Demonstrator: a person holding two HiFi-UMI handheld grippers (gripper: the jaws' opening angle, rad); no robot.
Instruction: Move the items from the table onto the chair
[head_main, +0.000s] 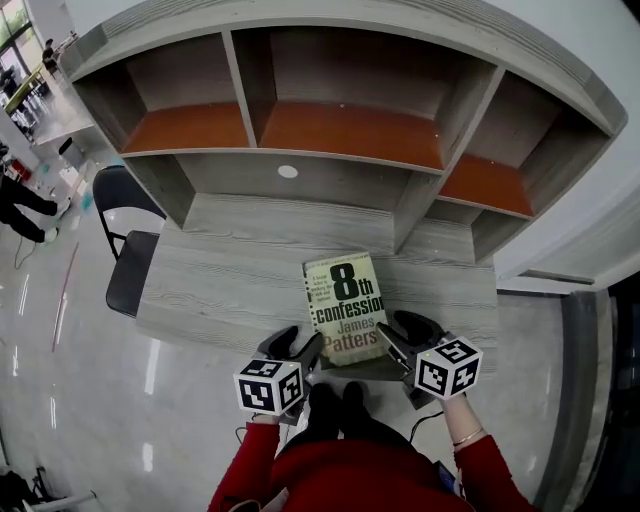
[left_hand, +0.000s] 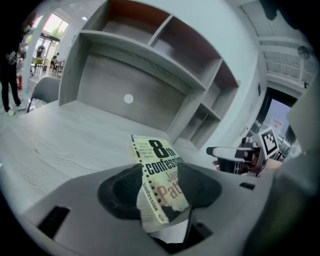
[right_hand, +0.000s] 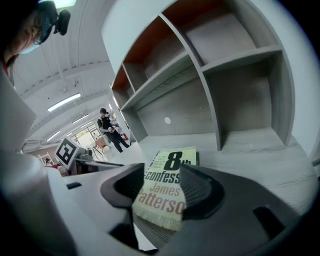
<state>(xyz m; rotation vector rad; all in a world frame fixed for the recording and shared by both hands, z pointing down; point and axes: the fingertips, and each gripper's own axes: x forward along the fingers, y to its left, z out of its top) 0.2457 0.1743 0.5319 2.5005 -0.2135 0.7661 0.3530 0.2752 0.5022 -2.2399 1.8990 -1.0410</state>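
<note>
The pale yellow-green paperback book (head_main: 343, 305) lies flat on the grey wood-grain table (head_main: 220, 280), lower middle of the head view, its near end right at the table's front edge. The left gripper (head_main: 298, 345) has its jaws spread around the book's near spine-side corner. The right gripper (head_main: 400, 335) sits at the other near corner, jaws apart too. Neither looks to be squeezing anything. The black folding chair (head_main: 130, 270) is over at the left of the frame.

My guess is the book's light, floppy and a bit slick. I'd pinch it across its thickness near the spine, or the pages will fan and droop.
</note>
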